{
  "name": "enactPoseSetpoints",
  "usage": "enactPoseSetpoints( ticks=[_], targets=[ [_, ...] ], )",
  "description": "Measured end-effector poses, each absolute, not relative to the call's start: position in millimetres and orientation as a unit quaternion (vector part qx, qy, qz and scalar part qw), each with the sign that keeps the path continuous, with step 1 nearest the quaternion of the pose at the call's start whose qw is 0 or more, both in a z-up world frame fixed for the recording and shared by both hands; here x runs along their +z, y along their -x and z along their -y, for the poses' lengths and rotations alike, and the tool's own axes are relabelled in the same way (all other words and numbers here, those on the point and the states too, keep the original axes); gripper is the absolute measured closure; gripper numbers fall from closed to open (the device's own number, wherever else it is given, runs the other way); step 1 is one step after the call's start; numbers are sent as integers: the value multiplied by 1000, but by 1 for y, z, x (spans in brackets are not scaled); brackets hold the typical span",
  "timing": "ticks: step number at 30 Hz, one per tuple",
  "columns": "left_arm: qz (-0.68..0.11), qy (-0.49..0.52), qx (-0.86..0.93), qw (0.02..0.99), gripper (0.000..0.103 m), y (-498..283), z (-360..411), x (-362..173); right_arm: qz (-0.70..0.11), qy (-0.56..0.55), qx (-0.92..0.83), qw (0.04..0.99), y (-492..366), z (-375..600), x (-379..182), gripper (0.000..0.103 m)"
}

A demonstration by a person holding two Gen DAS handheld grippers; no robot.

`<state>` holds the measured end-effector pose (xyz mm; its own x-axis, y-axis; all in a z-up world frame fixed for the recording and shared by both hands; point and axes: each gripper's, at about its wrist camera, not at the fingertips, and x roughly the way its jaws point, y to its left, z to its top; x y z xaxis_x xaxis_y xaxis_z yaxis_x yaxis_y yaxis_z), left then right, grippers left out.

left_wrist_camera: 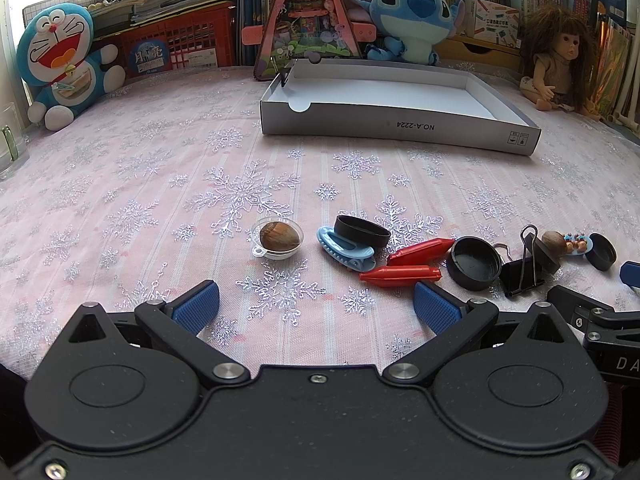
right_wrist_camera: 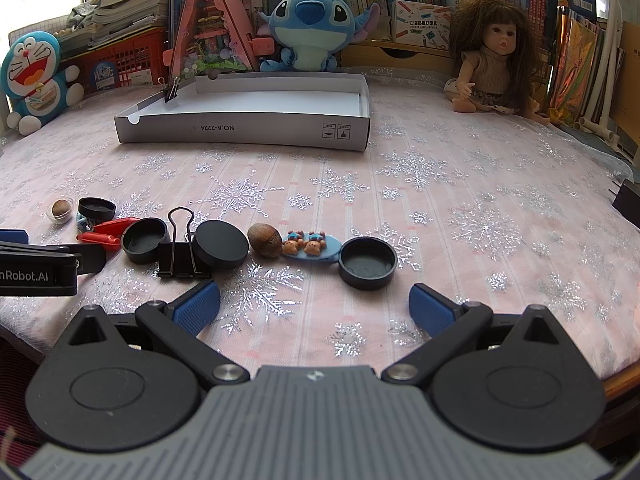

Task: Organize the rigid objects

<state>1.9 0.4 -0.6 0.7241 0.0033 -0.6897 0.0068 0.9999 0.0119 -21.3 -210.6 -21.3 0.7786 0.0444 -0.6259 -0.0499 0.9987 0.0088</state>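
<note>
Rigid little objects lie in a loose row across my pink snowflake-patterned tablecloth (right_wrist_camera: 460, 208), near the front edge, all well short of the shallow white cardboard box tray (right_wrist_camera: 244, 134) that sits toward the back with a small black binder clip (right_wrist_camera: 171, 92) clipped upright on its left wall.

Behind the tray stand a blue Stitch plush (right_wrist_camera: 310, 24), a blue-and-white Doraemon plush (left_wrist_camera: 60, 60) and a brown-haired doll (right_wrist_camera: 490, 64).

My left gripper (left_wrist_camera: 316, 304) hangs low over the cloth with its blue pads spread wide and nothing between them; my right gripper (right_wrist_camera: 314, 306) is just the same, wide apart and empty.

In the row, a large black binder clip (right_wrist_camera: 178, 256) stands with its wire handles up, between an open black round cap (right_wrist_camera: 144, 240) and a black round lid (right_wrist_camera: 222, 244) leaning on edge. Just right of that lid rests a brown nut (right_wrist_camera: 264, 240), touching a light blue oval charm with two little bears (right_wrist_camera: 312, 246), and beside it a second open black cap (right_wrist_camera: 368, 262).

Further left lie two red plastic spindle-shaped pieces (left_wrist_camera: 402, 274), a light blue hair claw clip (left_wrist_camera: 346, 250) with another black cap (left_wrist_camera: 362, 232) propped on it, and a clear plastic half-capsule holding a brown nut (left_wrist_camera: 279, 238), set slightly apart from the rest.
</note>
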Motion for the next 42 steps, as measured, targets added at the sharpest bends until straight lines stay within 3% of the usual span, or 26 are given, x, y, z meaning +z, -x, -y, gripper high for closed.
enactPoseSetpoints(
  ticks=[15, 21, 27, 29, 33, 38, 42],
  targets=[
    [-360, 7, -12, 933, 2, 0, -12, 3, -325, -10, 36, 945, 18, 217, -21, 0],
    [-340, 30, -3, 940, 30, 1, -25, 10, -302, -34, 22, 953, 21, 236, -13, 9],
    [-318, 19, 3, 948, 50, 0, -32, 16, -286, -45, -1, 957, 19, 253, -11, 26],
    [-312, 20, -1, 950, 62, 0, -34, 17, -286, -52, -6, 957, 19, 256, -12, 35],
    [-311, 16, -5, 950, 67, 0, -35, 16, -285, -52, -7, 957, 19, 257, -14, 38],
    [-301, 21, -9, 953, 84, 3, -36, 17, -284, -48, -5, 958, 19, 255, -14, 42],
    [-286, 6, -17, 958, 85, 5, -34, 21, -282, -49, -9, 958, 19, 255, -14, 43]
  ],
)
